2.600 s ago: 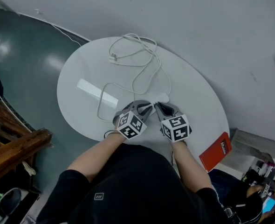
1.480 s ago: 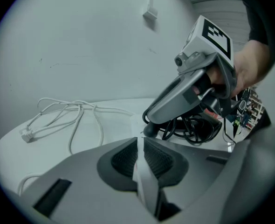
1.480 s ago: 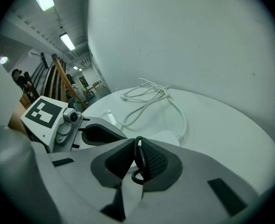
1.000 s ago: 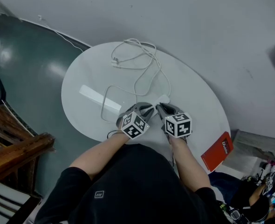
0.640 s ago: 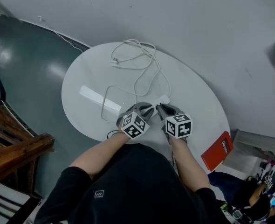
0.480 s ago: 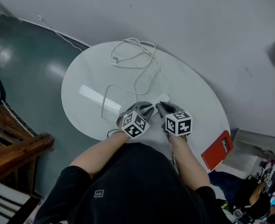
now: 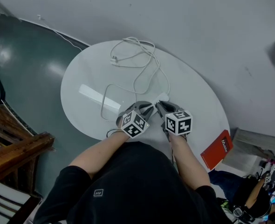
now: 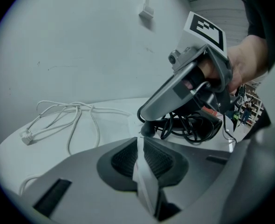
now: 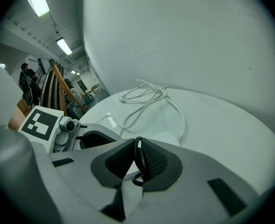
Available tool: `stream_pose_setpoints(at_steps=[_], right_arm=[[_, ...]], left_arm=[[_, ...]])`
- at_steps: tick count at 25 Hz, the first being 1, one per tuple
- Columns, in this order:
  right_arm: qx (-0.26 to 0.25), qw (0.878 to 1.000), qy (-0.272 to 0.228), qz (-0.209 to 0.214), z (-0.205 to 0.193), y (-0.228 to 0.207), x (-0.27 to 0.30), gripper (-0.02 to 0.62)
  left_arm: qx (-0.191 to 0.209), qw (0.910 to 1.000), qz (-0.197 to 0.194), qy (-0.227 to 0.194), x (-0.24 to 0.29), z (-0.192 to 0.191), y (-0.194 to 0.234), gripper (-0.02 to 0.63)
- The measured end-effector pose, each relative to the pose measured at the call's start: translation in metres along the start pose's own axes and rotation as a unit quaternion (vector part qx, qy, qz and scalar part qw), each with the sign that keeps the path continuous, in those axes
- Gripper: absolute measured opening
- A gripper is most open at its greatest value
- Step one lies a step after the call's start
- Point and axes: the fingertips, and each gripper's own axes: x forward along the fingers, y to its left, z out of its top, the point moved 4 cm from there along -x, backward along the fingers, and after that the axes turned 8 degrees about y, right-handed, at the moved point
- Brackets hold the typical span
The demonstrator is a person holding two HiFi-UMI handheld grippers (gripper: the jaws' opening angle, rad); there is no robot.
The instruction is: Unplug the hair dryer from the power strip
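Nearest, at the near edge of the round table [image 7: 193, 92], the two grippers meet tip to tip. The left gripper [image 7: 148, 107] comes in from the left and the right gripper [image 7: 159, 106] from the right, both angled down.

The right gripper's jaws are pinched narrow on a black cord [image 9: 140, 157]. I take this for the plug end of the hair dryer's lead. The rest of that lead lies coiled behind the right gripper, and the hair dryer itself I cannot make out.

The left gripper's jaws are also drawn close, on a thin white piece that looks like the end of the power strip [image 7: 161, 97]. The strip lies just beyond both sets of fingertips, between them. Too little of it shows to tell its long axis.

The coming move seems to turn on this facing grip. The right hand would pull the plug away while the left hand holds the strip down.

A red box [image 7: 216, 149] sits off the table to the right, well clear. Farther out, a loose white cable [image 7: 142, 55] loops over the far half of the table, and nothing blocks a pull toward the near right.
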Motion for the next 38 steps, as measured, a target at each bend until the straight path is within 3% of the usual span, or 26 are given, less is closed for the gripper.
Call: stream_pose_setpoints(at_steps=[22,28,35,38], right_arm=[[0.01,1.0,-0.026,0.013,0.0,0.002,-0.015,0.061],[0.032,0.996,-0.08,0.024,0.001,0.004,-0.046,0.061],[0.084,0.992,-0.092,0.007,-0.016,-0.017,-0.058,0.063],[0.115,0.989,-0.091,-0.003,-0.026,-0.027,-0.059,0.063]], left_arm=[[-0.016,0.9998,-0.005,-0.01,0.001,0.0,0.001,0.046],[0.003,0.9999,-0.002,-0.011,-0.001,-0.003,-0.001,0.046],[-0.011,0.9993,-0.035,0.001,-0.004,0.0,0.0,0.046],[-0.02,0.9988,-0.037,-0.026,-0.017,0.01,0.002,0.046]])
